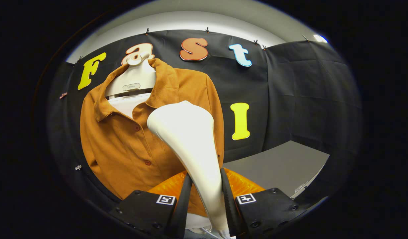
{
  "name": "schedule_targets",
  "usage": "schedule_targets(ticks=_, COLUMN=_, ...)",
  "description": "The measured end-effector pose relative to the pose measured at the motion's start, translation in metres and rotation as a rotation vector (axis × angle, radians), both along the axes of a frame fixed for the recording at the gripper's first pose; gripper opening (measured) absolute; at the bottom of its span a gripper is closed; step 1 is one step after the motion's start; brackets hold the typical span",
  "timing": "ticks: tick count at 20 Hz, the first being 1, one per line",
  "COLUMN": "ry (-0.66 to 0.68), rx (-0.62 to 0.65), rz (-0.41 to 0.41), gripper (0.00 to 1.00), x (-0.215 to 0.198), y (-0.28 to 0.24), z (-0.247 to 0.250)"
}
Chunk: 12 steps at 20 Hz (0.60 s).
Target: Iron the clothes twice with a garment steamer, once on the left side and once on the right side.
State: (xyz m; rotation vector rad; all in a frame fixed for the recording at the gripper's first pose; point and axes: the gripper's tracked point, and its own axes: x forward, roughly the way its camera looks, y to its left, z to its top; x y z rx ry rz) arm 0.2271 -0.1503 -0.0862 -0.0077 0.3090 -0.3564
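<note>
Rust-orange button-up shirt [124,146] is hanging on its white hanger [134,81], and the tool [206,202] is gripping the smooth white steamer head [187,132] right against it.

Open room beside the shirt [124,142], above the grey surface [277,166], back to the booth wall [307,99]. Ahead: shirt on hanger [134,79], blocking passage. Gripper [205,202] closed around steamer head [187,132], touching the shirt front.
</note>
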Motion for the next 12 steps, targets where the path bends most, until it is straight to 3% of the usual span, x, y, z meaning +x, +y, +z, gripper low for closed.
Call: schedule_targets(ticks=12, ry=0.104, rx=-0.146, rz=-0.161, gripper=0.52, x=0.025, y=0.006, z=-0.037)
